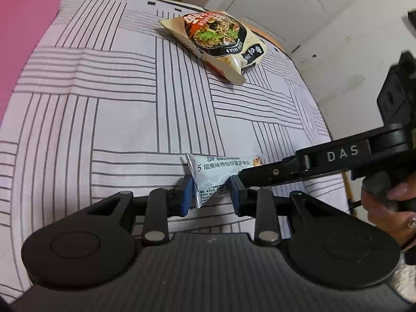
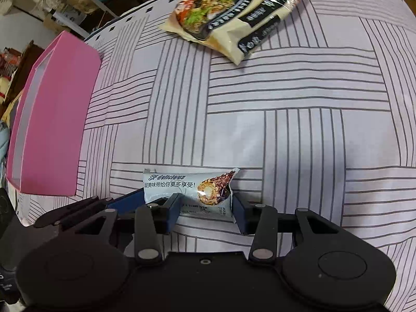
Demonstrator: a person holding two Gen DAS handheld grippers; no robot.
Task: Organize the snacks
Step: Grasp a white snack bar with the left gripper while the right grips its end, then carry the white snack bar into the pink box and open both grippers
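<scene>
From your left wrist view, the pink box (image 1: 28,39) is cut off by the left and top edges, so you see only one blurred wall of it. Your right gripper (image 1: 235,175) enters from the right edge, and its far finger is hidden behind the small snack packet (image 1: 213,174). The hand (image 1: 390,208) holding it is cropped at the right edge. In your right wrist view, the noodle bag (image 2: 234,15) runs off the top edge, and the small print on the packet's lower panel (image 2: 205,209) is too small to read. The clutter (image 2: 52,2) beyond the worktop is too blurred to identify.
</scene>
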